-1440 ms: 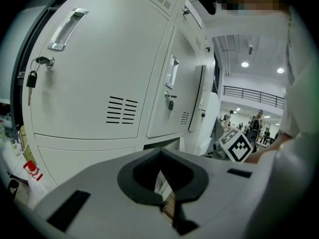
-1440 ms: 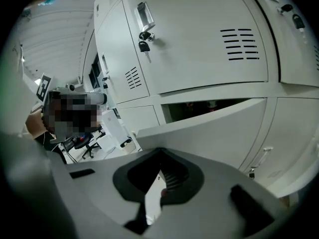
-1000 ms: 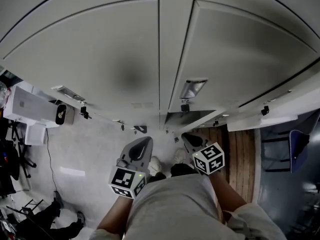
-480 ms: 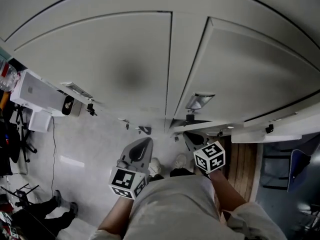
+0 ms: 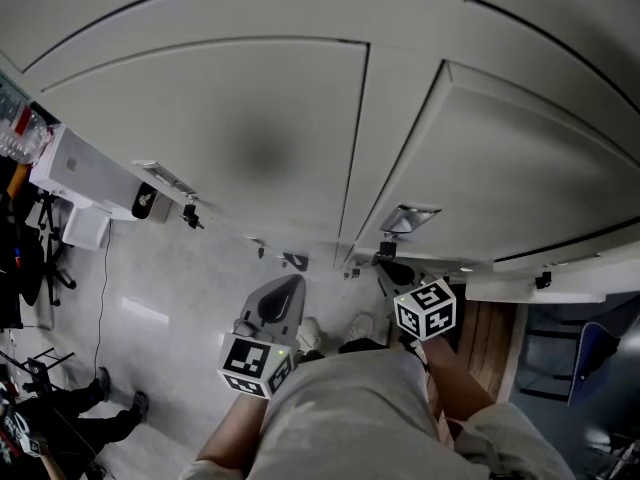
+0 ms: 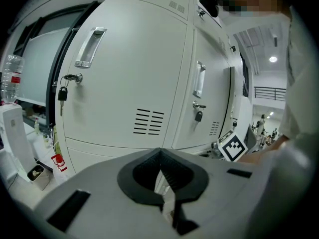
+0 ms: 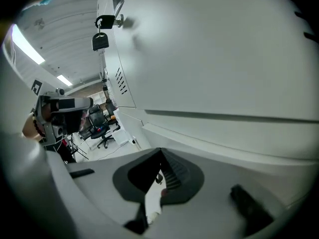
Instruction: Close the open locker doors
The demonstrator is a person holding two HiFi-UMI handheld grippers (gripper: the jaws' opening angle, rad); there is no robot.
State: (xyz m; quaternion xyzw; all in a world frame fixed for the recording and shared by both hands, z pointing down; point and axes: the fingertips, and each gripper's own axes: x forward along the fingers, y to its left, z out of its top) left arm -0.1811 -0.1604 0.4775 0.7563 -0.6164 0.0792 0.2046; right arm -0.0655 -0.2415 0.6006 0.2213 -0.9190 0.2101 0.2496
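Pale grey lockers fill the head view. The left locker door (image 5: 250, 118) lies flush and closed. The right locker door (image 5: 500, 178) stands slightly ajar, its recessed handle (image 5: 415, 218) low near its free edge. My right gripper (image 5: 390, 270) is shut and empty, its tip at that door's edge just below the handle; the door's face (image 7: 224, 59) fills the right gripper view. My left gripper (image 5: 288, 286) is shut and empty, held off the closed door (image 6: 134, 83), which has a handle (image 6: 89, 46) and a keyed padlock (image 6: 62, 92).
A second locker door (image 6: 207, 98) with a handle and padlock (image 6: 198, 115) is right of the closed one. A white box (image 5: 85, 173) sits on a ledge at left. Wooden flooring (image 5: 490, 338) lies at right. Office chairs (image 7: 99, 126) stand far off.
The head view has swung so the lockers sit further right and lower. My right gripper has moved a little right along with the ajar door's edge. The left gripper has stayed put.
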